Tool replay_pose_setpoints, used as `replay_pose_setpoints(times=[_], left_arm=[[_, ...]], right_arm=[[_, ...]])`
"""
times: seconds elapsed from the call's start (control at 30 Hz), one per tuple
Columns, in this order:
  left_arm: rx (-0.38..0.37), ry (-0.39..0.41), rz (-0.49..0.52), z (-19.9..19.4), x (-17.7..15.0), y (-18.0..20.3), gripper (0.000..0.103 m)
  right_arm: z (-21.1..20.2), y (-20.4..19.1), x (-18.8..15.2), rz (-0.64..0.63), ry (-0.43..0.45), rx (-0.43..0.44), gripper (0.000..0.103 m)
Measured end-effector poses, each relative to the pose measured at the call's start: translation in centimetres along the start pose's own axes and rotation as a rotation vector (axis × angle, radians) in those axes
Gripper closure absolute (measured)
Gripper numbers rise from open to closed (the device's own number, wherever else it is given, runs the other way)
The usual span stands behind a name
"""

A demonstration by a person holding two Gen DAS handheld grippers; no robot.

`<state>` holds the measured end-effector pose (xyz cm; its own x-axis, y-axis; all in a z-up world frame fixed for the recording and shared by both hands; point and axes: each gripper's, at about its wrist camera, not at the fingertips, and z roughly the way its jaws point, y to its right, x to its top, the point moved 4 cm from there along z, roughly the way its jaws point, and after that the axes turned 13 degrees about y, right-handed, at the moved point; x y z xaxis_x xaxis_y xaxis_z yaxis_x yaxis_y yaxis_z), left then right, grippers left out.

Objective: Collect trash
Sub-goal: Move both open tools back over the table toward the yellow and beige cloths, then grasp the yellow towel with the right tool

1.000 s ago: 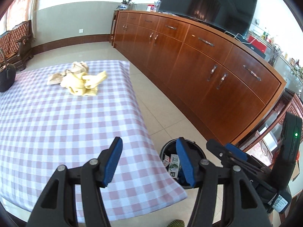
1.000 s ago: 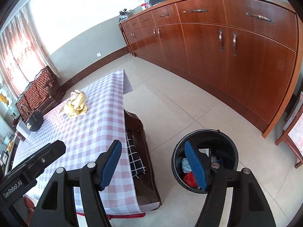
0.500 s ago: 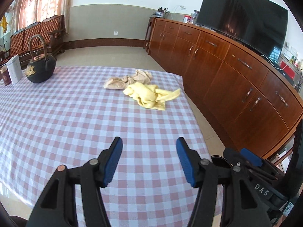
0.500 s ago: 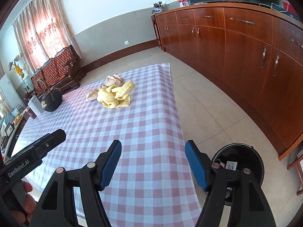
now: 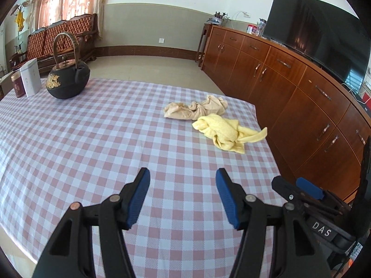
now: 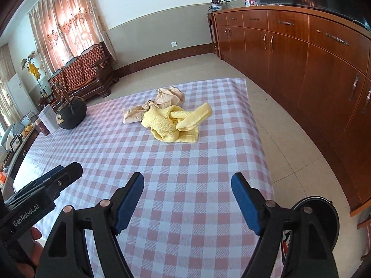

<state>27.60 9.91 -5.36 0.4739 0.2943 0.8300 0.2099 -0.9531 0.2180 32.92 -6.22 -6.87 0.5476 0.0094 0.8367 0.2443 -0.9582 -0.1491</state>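
A crumpled yellow cloth (image 5: 228,133) (image 6: 175,122) lies on the checked tablecloth (image 5: 92,139) (image 6: 185,162), touching a beige cloth (image 5: 194,108) (image 6: 153,103) just behind it. My left gripper (image 5: 183,194) hovers over the near part of the table, open and empty. My right gripper (image 6: 187,199) hangs over the table's near right side; its jaws are opening with nothing between them. The black trash bin (image 6: 322,217) stands on the floor at the lower right, partly hidden behind the right finger. Each gripper shows at the edge of the other's view.
A black cast-iron teapot (image 5: 68,80) (image 6: 70,113), a white box (image 5: 30,77) and a red tin (image 5: 17,85) stand at the table's far left. A long wooden sideboard (image 5: 289,88) (image 6: 301,58) with a TV (image 5: 310,30) runs along the right. A wooden sofa (image 6: 83,74) is behind.
Both views have swung from the trash bin on the floor to the table top and the cloths. The right gripper's jaws now stand wider apart.
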Motion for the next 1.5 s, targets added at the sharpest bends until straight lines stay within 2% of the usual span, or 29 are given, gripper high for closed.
replay_pose_setpoints(times=[0.4,0.7,0.93,1.03,1.07,1.4,1.5], left_arm=[[0.021,-0.02,-0.003,5.4,1.2,-0.7,0.042],[0.041,-0.035,-0.007,7.9,1.5,-1.5,0.042],[0.033,-0.043,0.002,9.5,1.7,-1.1,0.042],[0.023,-0.045,0.01,10.2,1.9,-0.7,0.042],[0.019,-0.045,0.011,10.5,2.0,-0.5,0.042],[0.001,-0.077,0.001,13.0,1.9,0.5,0.042],[-0.001,-0.079,0.007,13.5,2.1,0.8,0.042]], right_arm=[[8.0,-1.2,2.4,-0.042,-0.025,0.016,0.018],[13.2,-2.1,3.2,-0.073,-0.064,0.02,0.018],[14.8,-1.7,3.7,-0.038,-0.048,0.05,0.018],[15.2,-1.0,3.8,-0.017,-0.047,0.056,0.025],[15.4,-0.7,3.9,-0.016,-0.045,0.054,0.027],[16.0,2.8,5.2,0.032,-0.006,-0.022,0.027],[16.1,3.4,5.5,0.051,-0.012,-0.006,0.027]])
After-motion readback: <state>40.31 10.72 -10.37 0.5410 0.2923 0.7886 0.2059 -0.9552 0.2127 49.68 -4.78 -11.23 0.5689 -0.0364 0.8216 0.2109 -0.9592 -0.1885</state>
